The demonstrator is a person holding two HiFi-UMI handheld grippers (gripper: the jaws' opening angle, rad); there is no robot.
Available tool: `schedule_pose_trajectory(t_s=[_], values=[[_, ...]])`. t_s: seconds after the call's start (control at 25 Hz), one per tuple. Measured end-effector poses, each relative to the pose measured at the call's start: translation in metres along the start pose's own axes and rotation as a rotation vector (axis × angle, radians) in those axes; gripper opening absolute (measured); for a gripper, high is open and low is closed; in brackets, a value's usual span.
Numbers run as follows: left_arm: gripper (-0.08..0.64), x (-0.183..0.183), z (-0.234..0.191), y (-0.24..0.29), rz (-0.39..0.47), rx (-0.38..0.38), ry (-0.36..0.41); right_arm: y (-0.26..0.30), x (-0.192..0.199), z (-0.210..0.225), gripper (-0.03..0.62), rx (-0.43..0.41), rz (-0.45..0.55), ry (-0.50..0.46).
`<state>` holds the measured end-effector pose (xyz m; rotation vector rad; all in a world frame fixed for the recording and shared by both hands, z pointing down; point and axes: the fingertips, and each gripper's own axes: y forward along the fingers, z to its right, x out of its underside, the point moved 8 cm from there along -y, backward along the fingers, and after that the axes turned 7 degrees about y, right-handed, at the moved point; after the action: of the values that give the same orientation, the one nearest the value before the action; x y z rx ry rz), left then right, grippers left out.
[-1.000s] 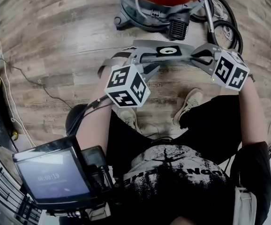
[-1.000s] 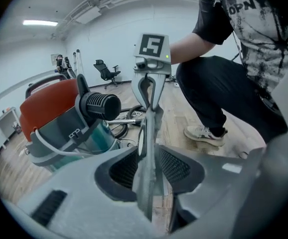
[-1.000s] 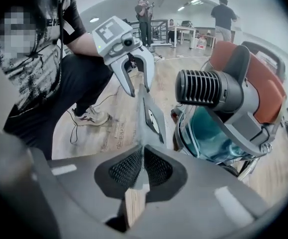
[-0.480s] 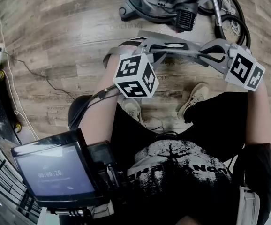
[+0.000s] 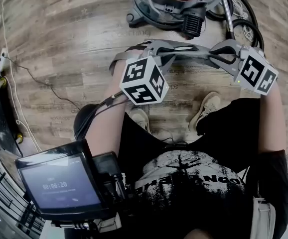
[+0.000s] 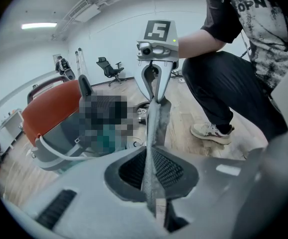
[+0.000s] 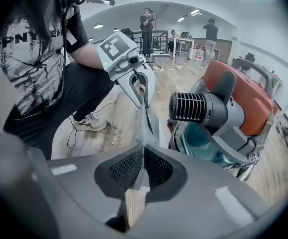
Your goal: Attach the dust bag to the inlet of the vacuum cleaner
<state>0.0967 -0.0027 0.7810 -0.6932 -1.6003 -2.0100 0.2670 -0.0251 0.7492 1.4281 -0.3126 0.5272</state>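
Note:
The grey dust bag [image 5: 184, 48] hangs stretched flat between my two grippers above the wooden floor, just in front of the vacuum cleaner [image 5: 176, 1], which has an orange lid and a grey body. My left gripper [image 5: 156, 52] grips the bag's left end; its jaws have just been closing, and the bag's edge [image 6: 153, 133] lies between them. My right gripper [image 5: 219, 52] is shut on the right end of the bag [image 7: 145, 126]. In the right gripper view the vacuum's black vented motor housing [image 7: 191, 107] sits close on the right.
The black hose [image 5: 241, 19] coils on the floor right of the vacuum. A person's shoes [image 5: 206, 108] stand just behind the bag. A cable [image 5: 39, 81] runs over the floor at left, and a screen [image 5: 59, 185] sits at lower left. Office chairs [image 6: 108, 66] stand far off.
My left gripper's jaws have closed onto the bag's left end. The bag now shows flatter and more edge-on, held between both grippers. The right gripper has lifted slightly.

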Motion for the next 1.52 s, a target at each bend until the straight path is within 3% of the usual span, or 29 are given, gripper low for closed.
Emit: schedule_pose_trajectory(t_s=[0.2,0.36,0.48,0.56,0.72,0.96,1.24,1.52], values=[[0.031,0.003,-0.009,-0.003,-0.013,-0.007,-0.029,-0.003,-0.008,0.005,0.056,0.084,0.009,-0.030],[0.031,-0.003,-0.008,-0.006,-0.011,-0.004,-0.016,-0.007,-0.022,-0.005,0.174,0.097,0.036,-0.043],[0.031,-0.012,-0.007,-0.006,0.001,0.005,-0.002,0.006,-0.029,-0.015,0.206,0.101,0.001,-0.087],[0.031,-0.012,-0.008,-0.006,-0.010,0.011,0.001,0.018,-0.033,-0.015,0.200,0.147,-0.042,-0.125],[0.031,-0.010,-0.010,-0.007,-0.012,0.021,-0.008,0.026,-0.035,-0.009,0.084,0.246,-0.100,-0.173],[0.031,-0.015,-0.008,-0.007,-0.018,0.034,0.007,0.030,-0.029,-0.010,0.065,0.237,-0.146,-0.224],[0.034,-0.019,-0.012,-0.007,-0.003,0.049,0.014,0.025,-0.029,-0.009,0.028,0.221,-0.141,-0.181],[0.037,-0.034,-0.025,-0.028,0.042,0.010,0.029,-0.002,-0.039,-0.007,0.028,0.230,-0.055,-0.127]])
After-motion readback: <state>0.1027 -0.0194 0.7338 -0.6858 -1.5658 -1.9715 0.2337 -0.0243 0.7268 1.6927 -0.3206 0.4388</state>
